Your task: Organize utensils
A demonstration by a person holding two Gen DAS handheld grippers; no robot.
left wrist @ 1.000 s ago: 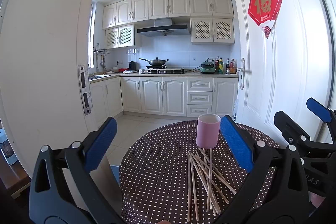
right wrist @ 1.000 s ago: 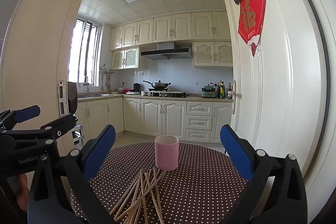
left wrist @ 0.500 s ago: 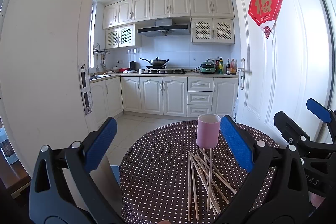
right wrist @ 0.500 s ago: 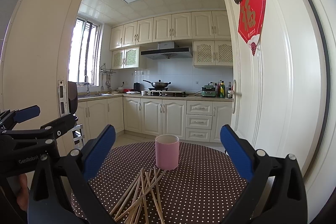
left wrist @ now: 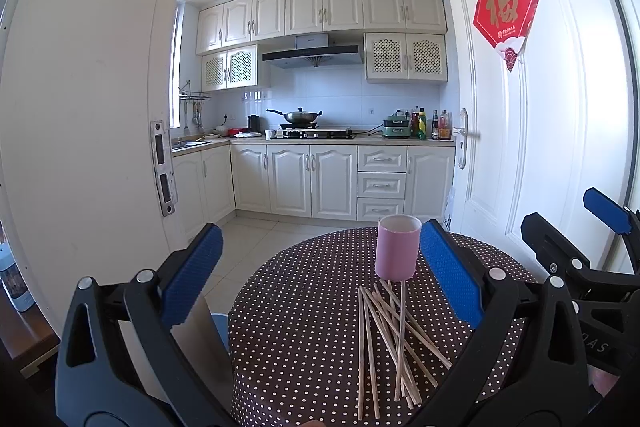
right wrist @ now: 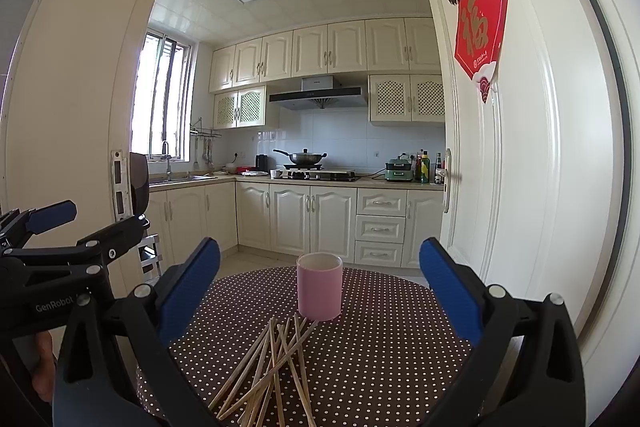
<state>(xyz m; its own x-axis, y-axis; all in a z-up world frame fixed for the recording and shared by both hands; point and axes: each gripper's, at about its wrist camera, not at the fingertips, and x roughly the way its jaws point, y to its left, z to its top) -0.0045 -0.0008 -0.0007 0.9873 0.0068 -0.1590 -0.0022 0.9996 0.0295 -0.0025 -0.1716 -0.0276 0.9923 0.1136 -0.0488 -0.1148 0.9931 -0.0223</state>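
A pink cup [left wrist: 397, 248] [right wrist: 319, 285] stands upright on a round table with a brown dotted cloth [left wrist: 304, 311] [right wrist: 384, 339]. Several wooden chopsticks [left wrist: 390, 339] [right wrist: 272, 367] lie in a loose crossed pile just in front of the cup. My left gripper [left wrist: 320, 263] hovers open above the table's left part, nothing between its blue pads. My right gripper [right wrist: 320, 279] is open too, held before the cup and above the pile. Each gripper shows at the edge of the other's view.
A white door [left wrist: 532, 131] with a red paper sign [left wrist: 506, 7] stands close on the right of the table. A white wall and door frame [left wrist: 80, 107] rise on the left. Behind lies a kitchen with cabinets and a wok on a stove [left wrist: 298, 117].
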